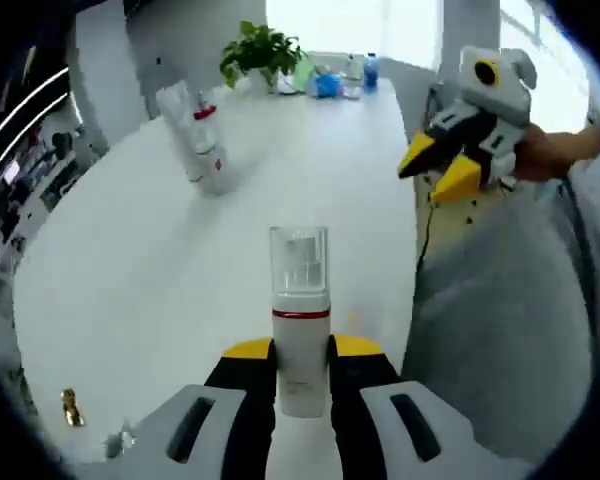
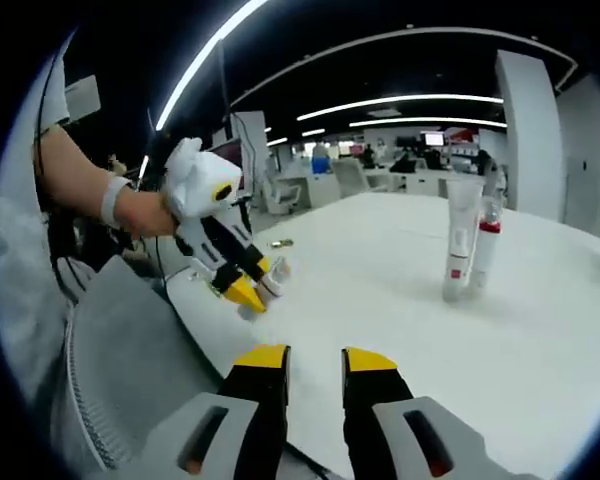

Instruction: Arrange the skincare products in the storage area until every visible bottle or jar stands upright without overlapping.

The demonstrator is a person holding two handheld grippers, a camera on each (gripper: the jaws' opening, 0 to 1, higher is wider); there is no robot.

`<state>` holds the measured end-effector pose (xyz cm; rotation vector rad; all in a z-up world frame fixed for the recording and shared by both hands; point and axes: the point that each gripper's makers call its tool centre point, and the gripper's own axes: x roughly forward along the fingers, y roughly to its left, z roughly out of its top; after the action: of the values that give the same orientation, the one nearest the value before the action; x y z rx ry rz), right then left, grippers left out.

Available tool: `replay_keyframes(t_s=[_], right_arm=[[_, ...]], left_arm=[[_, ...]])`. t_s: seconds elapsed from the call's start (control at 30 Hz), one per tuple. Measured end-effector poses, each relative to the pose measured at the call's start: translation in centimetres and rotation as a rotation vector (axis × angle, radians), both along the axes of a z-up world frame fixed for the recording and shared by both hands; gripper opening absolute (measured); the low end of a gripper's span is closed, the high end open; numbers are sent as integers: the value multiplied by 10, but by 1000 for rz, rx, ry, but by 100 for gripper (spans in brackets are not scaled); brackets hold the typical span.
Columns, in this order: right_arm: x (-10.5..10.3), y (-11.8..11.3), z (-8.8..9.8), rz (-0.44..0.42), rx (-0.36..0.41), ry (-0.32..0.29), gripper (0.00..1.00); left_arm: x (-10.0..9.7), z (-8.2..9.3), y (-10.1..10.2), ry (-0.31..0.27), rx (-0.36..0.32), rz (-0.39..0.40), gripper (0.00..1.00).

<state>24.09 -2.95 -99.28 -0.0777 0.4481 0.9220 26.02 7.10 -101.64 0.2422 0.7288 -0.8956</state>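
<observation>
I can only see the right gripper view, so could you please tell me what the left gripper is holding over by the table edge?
Observer: In the left gripper view, the left gripper is shut on a white pump bottle with a clear cap and a red band.
Operator: Thank you. Is that bottle upright?
Observer: It stands along the jaws, cap away from the camera, over the white table.
Operator: And what lies beyond my two tubes?
Observer: Behind the tubes, at the table's far end, a potted plant sits beside some blue-topped bottles.
</observation>
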Motion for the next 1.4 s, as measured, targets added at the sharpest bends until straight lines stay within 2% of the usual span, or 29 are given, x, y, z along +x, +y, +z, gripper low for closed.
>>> replay_keyframes(t_s=[0.03, 0.1, 0.13, 0.17, 0.23, 0.3, 0.33, 0.37, 0.43, 0.5, 0.57, 0.63, 0.67, 0.7, 0.73, 0.8, 0.83, 0.87, 0.93, 1.07, 1.13, 1.17, 1.23, 1.3, 1.33, 1.37, 1.4], right_arm=[[1, 0, 0, 6, -2, 0, 14], [2, 1, -1, 16, -7, 7, 15], [3, 2, -1, 23, 2, 8, 16], [3, 4, 0, 26, 15, 12, 16], [3, 10, 3, 43, 39, 10, 17], [5, 15, 9, 59, 56, -7, 19], [5, 17, 12, 61, 66, -9, 19], [5, 23, 19, 71, 120, 7, 19], [2, 33, 27, 107, 177, 29, 21], [-3, 41, 31, 143, 208, 53, 24], [-2, 49, 42, 166, 231, 0, 26], [-10, 59, 53, 205, 307, 43, 30], [-15, 65, 60, 236, 363, 81, 30], [-17, 68, 64, 252, 387, 94, 31], [-20, 72, 71, 285, 428, 97, 32], [-26, 77, 85, 321, 501, 131, 32], [-28, 78, 93, 338, 530, 128, 32], [-31, 80, 100, 357, 555, 118, 32], [-41, 86, 108, 413, 579, 150, 32], [-45, 99, 107, 459, 532, 173, 34], [-55, 104, 106, 506, 522, 229, 35], [-59, 106, 106, 527, 520, 255, 35], [-67, 109, 104, 563, 500, 277, 31], [-76, 109, 107, 591, 516, 364, 24], [-78, 108, 108, 598, 518, 382, 19], [-75, 107, 104, 557, 496, 411, 18], [-76, 105, 104, 572, 485, 380, 16]], left_arm=[[-3, 11, -7, -9, -84, 44, 16], [-14, 27, -17, -12, -196, 69, 16], [-18, 32, -18, -4, -235, 103, 16], [-27, 35, -20, 10, -267, 102, 16], [-36, 38, -19, 19, -316, 147, 16], [-44, 35, -14, 25, -309, 144, 16], [-46, 35, -10, 18, -329, 174, 16], [-50, 36, -10, 36, -359, 185, 16], [-54, 43, -9, 49, -440, 207, 16], [-58, 48, -10, 62, -490, 208, 15], [-59, 54, -11, 67, -540, 204, 15], [-59, 69, -14, 62, -652, 195, 15], [-60, 81, -16, 92, -770, 201, 15], [-60, 86, -15, 108, -823, 209, 15], [-60, 92, -12, 99, -880, 216, 15], [-63, 99, -11, 129, -965, 202, 15], [-64, 101, -10, 138, -990, 198, 15], [-66, 104, -8, 137, -1009, 187, 15], [-69, 103, -7, 133, -1010, 172, 15], [-79, 109, -15, 159, -1028, 104, 15], [-84, 111, -22, 177, -1019, 52, 15], [-88, 110, -27, 191, -992, 13, 15], [-95, 111, -36, 199, -956, -39, 15], [-95, 111, -38, 210, -945, -55, 15], [-95, 110, -39, 214, -942, -59, 15], [-98, 108, -39, 222, -921, -97, 15], [-95, 108, -40, 225, -925, -83, 15]])
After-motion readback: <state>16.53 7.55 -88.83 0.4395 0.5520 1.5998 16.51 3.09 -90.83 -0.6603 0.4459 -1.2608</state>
